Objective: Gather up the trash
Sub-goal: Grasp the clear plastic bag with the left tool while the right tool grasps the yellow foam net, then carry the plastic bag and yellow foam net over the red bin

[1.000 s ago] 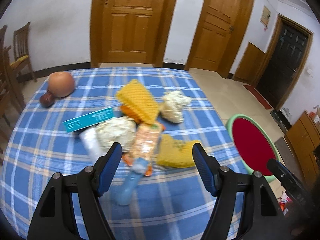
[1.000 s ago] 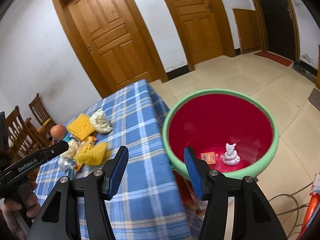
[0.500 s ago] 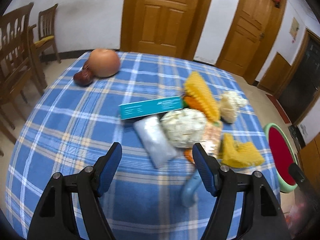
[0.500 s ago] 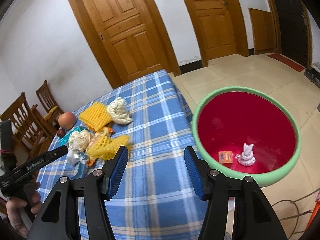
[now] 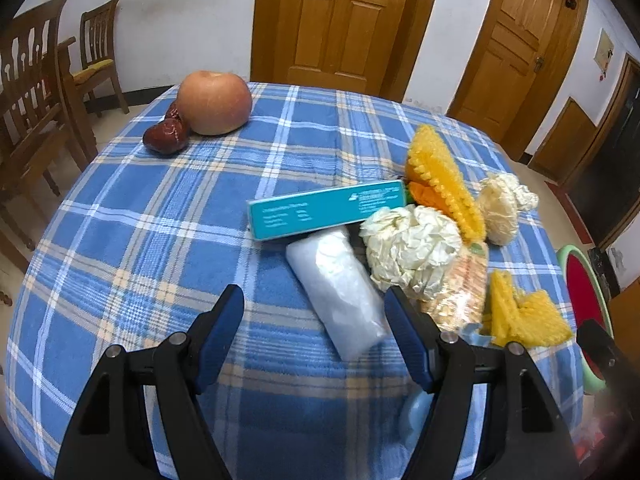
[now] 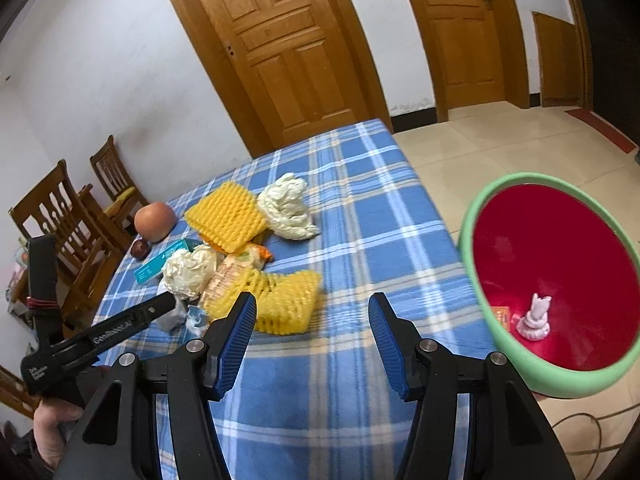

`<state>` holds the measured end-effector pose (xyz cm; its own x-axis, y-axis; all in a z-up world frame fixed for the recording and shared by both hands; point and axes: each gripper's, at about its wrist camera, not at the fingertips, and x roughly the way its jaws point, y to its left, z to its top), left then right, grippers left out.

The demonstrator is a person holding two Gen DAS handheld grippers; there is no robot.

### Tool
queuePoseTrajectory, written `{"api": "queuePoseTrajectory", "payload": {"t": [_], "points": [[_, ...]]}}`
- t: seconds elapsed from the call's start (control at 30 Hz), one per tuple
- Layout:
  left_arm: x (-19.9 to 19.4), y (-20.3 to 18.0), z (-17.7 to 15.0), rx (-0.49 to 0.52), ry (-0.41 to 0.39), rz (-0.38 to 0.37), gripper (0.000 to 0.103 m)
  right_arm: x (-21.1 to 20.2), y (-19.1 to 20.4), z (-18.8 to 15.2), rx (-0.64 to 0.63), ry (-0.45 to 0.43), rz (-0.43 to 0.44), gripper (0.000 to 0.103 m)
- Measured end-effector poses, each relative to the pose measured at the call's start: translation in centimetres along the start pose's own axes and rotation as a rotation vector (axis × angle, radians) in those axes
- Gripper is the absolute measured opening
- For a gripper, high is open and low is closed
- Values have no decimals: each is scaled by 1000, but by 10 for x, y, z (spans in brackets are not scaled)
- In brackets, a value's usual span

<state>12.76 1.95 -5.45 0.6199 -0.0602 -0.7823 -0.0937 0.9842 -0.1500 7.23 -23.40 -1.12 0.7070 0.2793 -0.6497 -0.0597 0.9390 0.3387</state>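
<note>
Now, with both grippers empty and spread, left gripper (image 5: 314,316) should straddle the bag (image 5: 338,290) at lower centre, right gripper (image 6: 312,322) waiting.

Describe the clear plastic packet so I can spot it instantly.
Find the trash pile on the blue plaid tablecloth. At its near edge, just under the teal box, lies the clear plastic packet: the only translucent white piece, smooth beside the crumpled paper ball.

Blue plaid tablecloth (image 5: 168,216), teal box (image 5: 326,208), yellow foam nets (image 6: 226,216), red, green-rimmed basin (image 6: 476,216).
</note>
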Motion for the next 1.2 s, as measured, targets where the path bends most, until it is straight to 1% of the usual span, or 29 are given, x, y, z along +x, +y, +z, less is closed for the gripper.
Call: {"api": "queuePoseTrajectory", "payload": {"t": [0.13,0.2,0.27,0.3,0.33,0.37,0.4,0.43,0.5,0.57,0.63,0.7,0.8,0.87,1.03,1.2], "points": [[5,6,1,-15,7,-13,72,12,3,0,-4,22,10,60],[8,5,1,0,12,-21,72,18,5,0,-5,33,19,60],[8,1,0,17,11,-14,72,25,6,0,-1,44,37,60],[9,0,0,26,10,-17,69,27,7,-1,0,50,42,59],[9,-2,0,33,7,-20,67,30,7,-1,1,55,45,59],[9,-3,0,41,3,-29,61,33,8,-2,1,59,50,59],[9,-4,0,50,-1,-42,54,35,8,-2,1,61,52,56],[9,-5,0,54,-3,-53,51,38,9,-2,-1,65,54,54],[8,-4,0,46,-5,-84,36,42,10,-3,-4,74,56,46],[7,0,0,24,-2,-110,36,46,10,-3,-4,73,61,42],[5,3,-1,9,-2,-116,35,47,9,-4,-2,75,68,37],[2,8,-3,-5,-7,-120,34,50,9,-6,0,84,75,26],[-5,13,-5,-17,-11,-128,34,51,8,-8,8,92,84,15],[-12,15,-9,-19,-20,-135,34,46,8,-9,4,76,87,13],[-33,15,-15,-20,-40,-163,34,31,9,-13,-4,43,92,12],[-50,5,-17,2,-56,-196,34,12,4,-19,18,18,92,12]]}}
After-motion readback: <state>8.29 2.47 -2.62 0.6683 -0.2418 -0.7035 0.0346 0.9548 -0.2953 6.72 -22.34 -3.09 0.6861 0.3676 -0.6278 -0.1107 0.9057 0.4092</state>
